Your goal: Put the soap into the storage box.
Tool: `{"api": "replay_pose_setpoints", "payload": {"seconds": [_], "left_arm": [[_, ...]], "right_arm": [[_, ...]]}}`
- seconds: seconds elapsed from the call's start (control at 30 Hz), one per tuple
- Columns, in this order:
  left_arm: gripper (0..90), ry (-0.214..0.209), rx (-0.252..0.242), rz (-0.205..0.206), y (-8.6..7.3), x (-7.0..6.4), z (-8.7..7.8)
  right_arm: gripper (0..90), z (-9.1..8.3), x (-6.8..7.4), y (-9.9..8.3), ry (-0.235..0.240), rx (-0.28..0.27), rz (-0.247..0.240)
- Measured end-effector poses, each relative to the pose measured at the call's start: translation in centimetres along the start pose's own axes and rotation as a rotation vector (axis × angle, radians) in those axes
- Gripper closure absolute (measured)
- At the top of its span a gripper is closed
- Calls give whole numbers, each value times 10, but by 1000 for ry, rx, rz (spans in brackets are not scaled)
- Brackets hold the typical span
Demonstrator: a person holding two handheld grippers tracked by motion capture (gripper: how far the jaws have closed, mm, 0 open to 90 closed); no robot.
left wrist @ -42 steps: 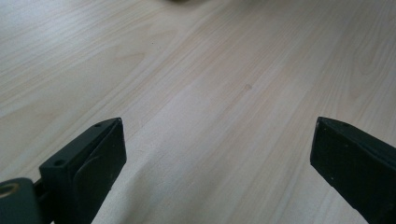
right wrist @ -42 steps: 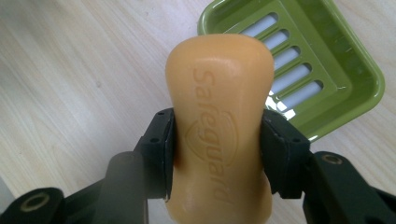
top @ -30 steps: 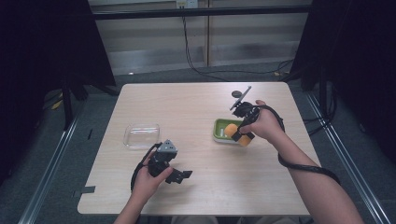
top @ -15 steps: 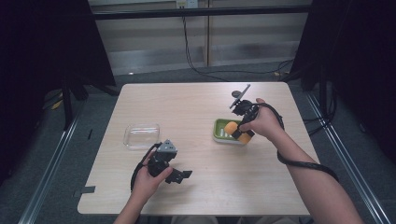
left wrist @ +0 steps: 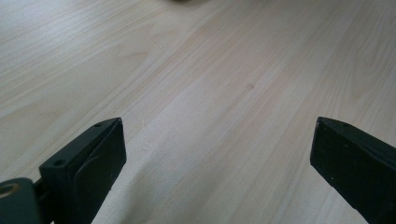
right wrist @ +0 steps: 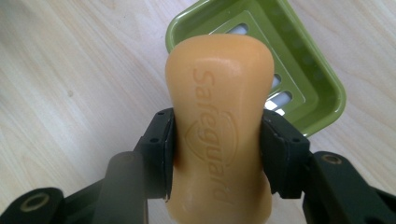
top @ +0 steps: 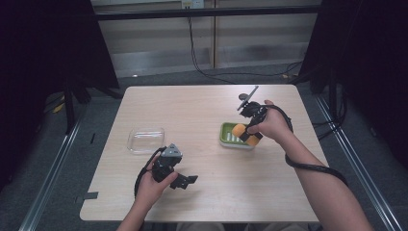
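While the high view looks down on the wooden table (top: 211,110), the right gripper (top: 248,126) hangs over the green soap dish (top: 229,137) with the orange soap bar (top: 239,130) clamped between its jaws, the bar's far end reaching out over the dish's tray; the right hand (top: 272,124) wraps the handle, its cable looping back along the forearm. Nearer the person, the left gripper (top: 186,181) rests low over bare wood in the left hand (top: 153,182), its jaws pointing away from a clear plastic container (top: 146,139) that sits apart behind it. From the left gripper view, the two black jaws stand wide apart with nothing but table grain between and ahead of them. From the right gripper view, the soap bar (right wrist: 219,121) stands lengthwise between the jaws, pinched at its waist by both pads, its embossed lettering facing the camera; the soap dish (right wrist: 308,88) lies beyond the jaw tips and off to one side, its slotted floor showing past the bar's far end. Whether the bar is coming out of the dish or going in cannot be read from this alone; judged from its height above the tray, it is in transit. The next move calls for keeping the squeeze firm, since soap is likely slippery, and carrying it level to its resting place before easing the jaws apart.
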State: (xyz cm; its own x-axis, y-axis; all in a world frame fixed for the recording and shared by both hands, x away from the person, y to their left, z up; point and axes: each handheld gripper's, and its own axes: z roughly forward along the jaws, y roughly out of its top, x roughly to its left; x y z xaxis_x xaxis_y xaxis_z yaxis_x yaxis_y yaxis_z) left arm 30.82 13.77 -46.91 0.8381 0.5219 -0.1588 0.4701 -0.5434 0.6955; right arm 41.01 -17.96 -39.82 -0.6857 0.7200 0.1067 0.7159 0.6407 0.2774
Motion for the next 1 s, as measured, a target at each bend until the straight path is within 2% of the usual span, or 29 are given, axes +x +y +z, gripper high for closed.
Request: {"api": "replay_pose_setpoints", "payload": {"seconds": [0.33,0.43,0.53,0.7,0.9,1.0], "left_arm": [[36,0,0,0,0,0,0],[36,0,-1,0,0,0,-1],[36,1,0,0,0,0,0],[36,0,-1,1,0,0,0],[36,2,12,3,0,1,-1],[36,1,-1,0,0,1,0]], "right_arm": [[502,2,-5,2,-4,-5,-26],[502,3,-5,3,2,-2,-20],[502,4,-7,3,-5,-2,-39],[502,5,-8,4,-7,-3,-37],[502,7,-11,5,-14,1,-64],[502,9,-12,5,-21,-1,-77]]}}
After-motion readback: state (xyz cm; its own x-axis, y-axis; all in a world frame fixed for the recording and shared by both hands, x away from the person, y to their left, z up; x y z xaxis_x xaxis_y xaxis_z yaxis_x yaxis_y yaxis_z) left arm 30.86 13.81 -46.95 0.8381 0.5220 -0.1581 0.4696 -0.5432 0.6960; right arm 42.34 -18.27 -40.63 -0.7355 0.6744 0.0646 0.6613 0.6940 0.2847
